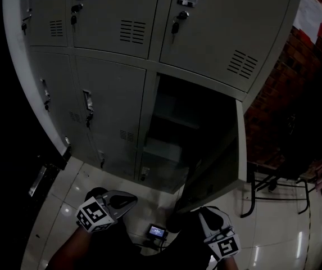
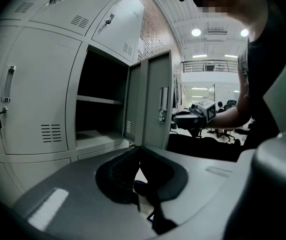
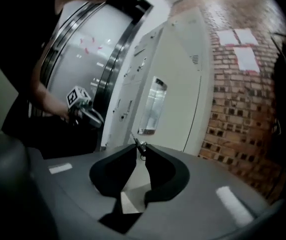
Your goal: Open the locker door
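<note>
Head view: a bank of grey steel lockers [image 1: 107, 111] is seen from above, the doors at left shut and louvred. Right of centre one compartment [image 1: 177, 122] stands open and dark. Its locker door [image 1: 220, 170] is swung out on right-hand hinges toward the person, the pale edge set against a brick wall [image 1: 295, 89]. On the tiled floor [image 1: 87, 179] below, a small lit device [image 1: 157, 231] lies between the two grippers.

A shelf [image 2: 99, 100] inside the compartment is shown only in the left gripper view, where the door is presented nearly edge-on with its handle [image 2: 162, 104] at the free edge. The door's broad face, vented at the top, and a small metal lock [image 3: 142, 146] are shown only in the right gripper view.

The left gripper [image 2: 137, 151] is held low before the lockers, apart from the door. Its jaws are drawn together at the tips, with nothing between them. The right gripper [image 3: 138, 149] is held just beside the handle, and its jaws are likewise closed at the tips. The lock is seen just past them, and contact cannot be confirmed.
</note>
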`<state>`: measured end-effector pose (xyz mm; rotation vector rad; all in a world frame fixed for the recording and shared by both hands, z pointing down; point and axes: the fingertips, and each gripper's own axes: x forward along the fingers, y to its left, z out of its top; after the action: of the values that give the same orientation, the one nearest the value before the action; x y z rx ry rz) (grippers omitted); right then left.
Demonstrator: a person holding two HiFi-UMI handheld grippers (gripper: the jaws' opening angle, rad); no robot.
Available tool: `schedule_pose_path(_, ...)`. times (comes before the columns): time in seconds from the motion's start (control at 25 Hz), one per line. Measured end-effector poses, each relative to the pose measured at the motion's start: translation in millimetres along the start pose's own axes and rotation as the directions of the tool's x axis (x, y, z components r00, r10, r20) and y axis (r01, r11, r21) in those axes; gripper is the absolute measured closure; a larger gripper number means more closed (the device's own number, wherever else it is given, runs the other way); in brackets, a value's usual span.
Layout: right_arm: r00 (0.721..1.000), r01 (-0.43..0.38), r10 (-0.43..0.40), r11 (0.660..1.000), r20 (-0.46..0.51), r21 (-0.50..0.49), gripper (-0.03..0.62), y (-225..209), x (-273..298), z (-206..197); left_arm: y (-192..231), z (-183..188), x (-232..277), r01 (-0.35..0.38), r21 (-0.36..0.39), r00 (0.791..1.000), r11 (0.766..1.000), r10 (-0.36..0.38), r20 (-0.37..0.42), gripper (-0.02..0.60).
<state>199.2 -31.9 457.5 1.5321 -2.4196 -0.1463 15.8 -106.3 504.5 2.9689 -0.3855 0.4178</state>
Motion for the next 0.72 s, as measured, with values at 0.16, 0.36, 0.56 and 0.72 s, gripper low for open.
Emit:
schedule_pose_path(0.16,1.000,-0.017,0.015,0.983,0.016,0.184,0.568,-3,-4,-6,0,-1,0,-0.003,0.001,1.000,1.000,0.003,-0.003,0.571)
schedule_pose_path(0.36,0.999,-0.040,0.036,0.952,0.021,0.302,0.574,-7,-5,-16,0,-1,0,-0.005,0.002,1.000,1.000,0.005,-0.009,0.571)
schedule_pose_path(0.56,0.999,-0.047,0.037,0.950,0.037,0.308,0.574,-7,-6,-15,-1,-1,1,-0.001,0.003,1.000,1.000,0.001,-0.012,0.571)
schedule_pose_path(0.72,0.999,-0.043,0.033,0.962,0.041,0.269,0.574,-5,-5,-12,0,-2,1,-0.006,0.005,1.000,1.000,0.006,-0.013,0.571)
